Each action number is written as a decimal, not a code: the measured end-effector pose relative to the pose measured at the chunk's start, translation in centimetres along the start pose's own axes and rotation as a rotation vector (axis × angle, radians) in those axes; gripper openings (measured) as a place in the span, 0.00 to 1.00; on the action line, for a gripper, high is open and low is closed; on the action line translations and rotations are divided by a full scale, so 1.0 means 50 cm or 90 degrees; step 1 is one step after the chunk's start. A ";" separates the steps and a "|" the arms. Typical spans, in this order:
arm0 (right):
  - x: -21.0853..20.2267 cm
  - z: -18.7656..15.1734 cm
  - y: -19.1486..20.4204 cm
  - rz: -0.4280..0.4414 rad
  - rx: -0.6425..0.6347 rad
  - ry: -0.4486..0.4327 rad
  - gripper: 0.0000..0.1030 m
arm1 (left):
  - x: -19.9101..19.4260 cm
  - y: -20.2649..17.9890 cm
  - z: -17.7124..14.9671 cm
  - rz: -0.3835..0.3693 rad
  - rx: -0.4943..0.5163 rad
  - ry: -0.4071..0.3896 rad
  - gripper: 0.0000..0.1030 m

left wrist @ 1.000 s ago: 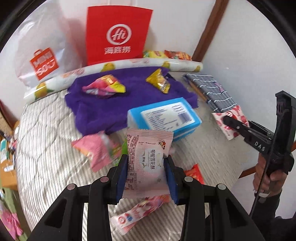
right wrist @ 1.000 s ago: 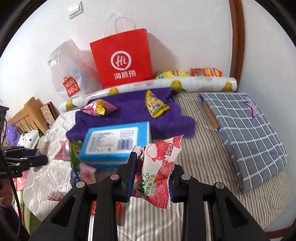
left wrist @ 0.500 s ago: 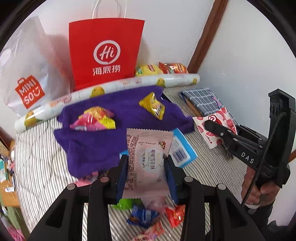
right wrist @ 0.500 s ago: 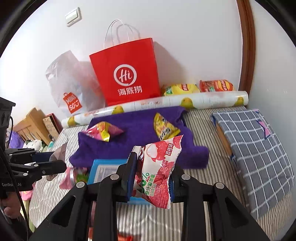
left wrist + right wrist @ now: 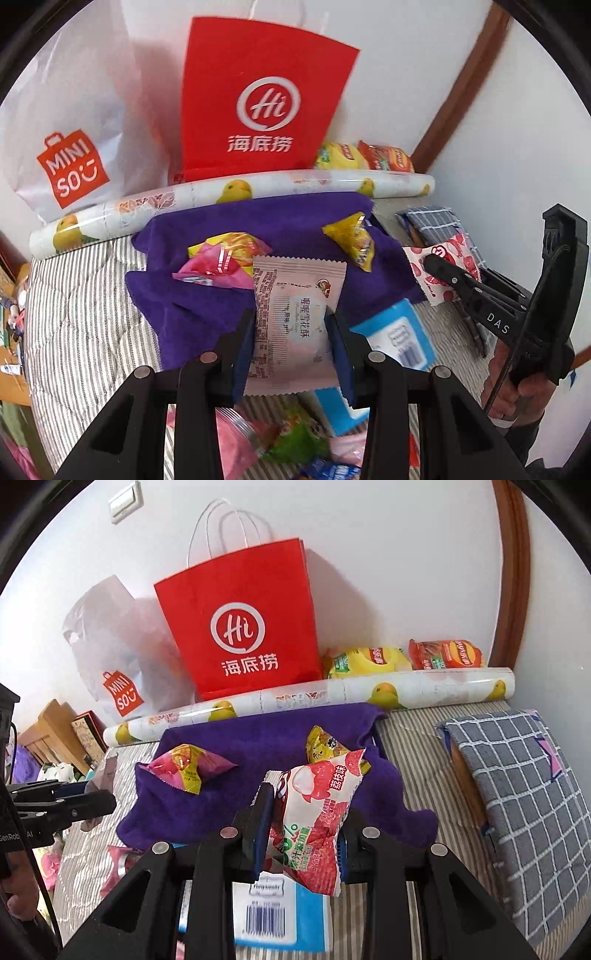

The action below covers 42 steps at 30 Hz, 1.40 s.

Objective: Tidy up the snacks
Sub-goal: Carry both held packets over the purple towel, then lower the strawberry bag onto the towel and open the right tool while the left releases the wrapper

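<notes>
My left gripper (image 5: 291, 332) is shut on a pale pink snack packet (image 5: 295, 317), held above the near edge of the purple cloth (image 5: 207, 295). My right gripper (image 5: 304, 823) is shut on a red-and-white lychee snack packet (image 5: 314, 819); it also shows in the left wrist view (image 5: 439, 273). On the purple cloth (image 5: 266, 746) lie a pink-and-yellow packet (image 5: 186, 768) and a yellow packet (image 5: 325, 747). A blue-and-white box (image 5: 273, 915) lies below both grippers. The left gripper shows at the left of the right wrist view (image 5: 88, 797).
A red paper bag (image 5: 240, 624) and a white MINISO bag (image 5: 70, 147) stand at the wall behind a fruit-print roll (image 5: 369, 694). Chip bags (image 5: 369, 657) lie behind the roll. A grey checked cushion (image 5: 524, 797) is at the right. Loose snacks (image 5: 295, 443) lie on the striped mattress (image 5: 85, 314).
Both grippers have moved forward and nearer to the purple cloth and the red bag, each still holding its packet. The blue box now lies nearer underneath them.
</notes>
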State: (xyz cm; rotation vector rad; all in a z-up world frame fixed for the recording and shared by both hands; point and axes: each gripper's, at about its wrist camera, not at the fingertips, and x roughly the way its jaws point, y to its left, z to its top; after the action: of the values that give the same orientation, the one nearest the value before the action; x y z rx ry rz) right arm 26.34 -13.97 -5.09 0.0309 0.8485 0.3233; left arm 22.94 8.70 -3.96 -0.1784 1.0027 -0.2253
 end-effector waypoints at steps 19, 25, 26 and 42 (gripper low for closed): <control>0.154 -0.010 -0.039 -0.016 0.001 0.083 0.28 | 0.110 0.093 -0.010 0.028 -0.058 0.046 0.36; 0.178 -0.017 -0.046 -0.016 0.002 0.102 0.28 | 0.123 0.104 -0.015 0.043 -0.059 0.052 0.36; 0.181 -0.018 -0.047 -0.016 0.004 0.103 0.28 | 0.124 0.105 -0.016 0.044 -0.059 0.053 0.36; 0.205 -0.026 -0.062 -0.006 0.021 0.125 0.28 | 0.141 0.139 -0.016 0.012 -0.098 0.068 0.36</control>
State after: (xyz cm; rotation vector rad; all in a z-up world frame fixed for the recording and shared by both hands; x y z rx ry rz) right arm 32.53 -14.06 -13.96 0.0269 1.0485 0.3066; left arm 26.66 13.44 -11.86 -0.2990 1.1288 -0.1418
